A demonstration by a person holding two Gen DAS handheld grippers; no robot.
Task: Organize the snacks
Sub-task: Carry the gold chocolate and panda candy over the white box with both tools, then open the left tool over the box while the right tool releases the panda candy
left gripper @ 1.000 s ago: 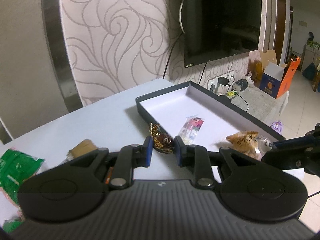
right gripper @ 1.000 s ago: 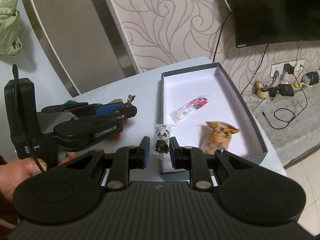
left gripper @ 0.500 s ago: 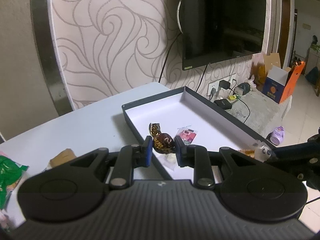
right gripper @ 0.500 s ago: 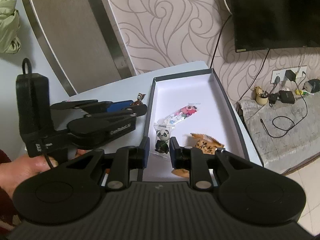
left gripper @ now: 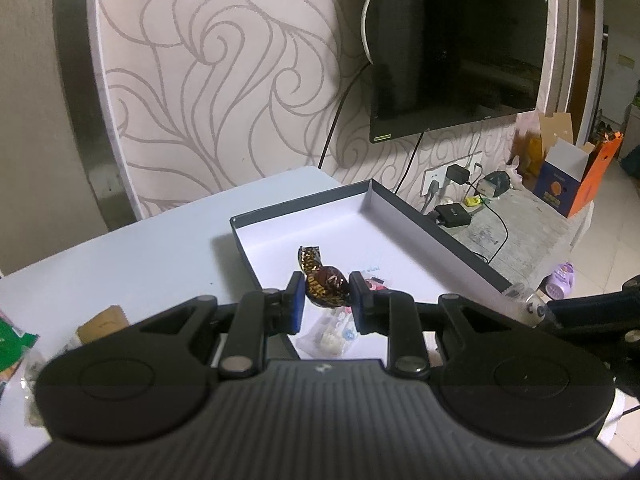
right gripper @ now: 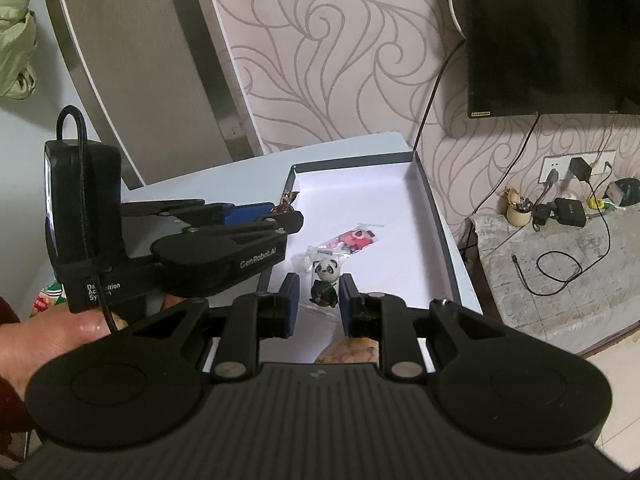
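My left gripper (left gripper: pixel 325 304) is shut on a brown foil-wrapped candy (left gripper: pixel 323 284), held over the near end of the dark box (left gripper: pixel 432 232) with its white floor. My right gripper (right gripper: pixel 318 302) is shut on a small clear packet with a panda (right gripper: pixel 326 276), above the same box (right gripper: pixel 436 216). On the box floor lies a pink and clear candy packet (right gripper: pixel 354 239). A tan wrapped snack (right gripper: pixel 352 350) shows just below my right fingers. The left gripper (right gripper: pixel 276 216) appears at the left in the right wrist view, with a hand (right gripper: pixel 52 344) on it.
On the pale table (left gripper: pixel 132 252) left of the box lie a tan packet (left gripper: pixel 102 324) and a green packet (left gripper: pixel 12 344). A wall television (left gripper: pixel 460 48) hangs behind. Past the table's right edge is a stone ledge (right gripper: pixel 560 264) with cables and chargers.
Both grippers have moved forward over the box with their snacks. The tan snack and pink packet in the box have slid closer under the fingers.
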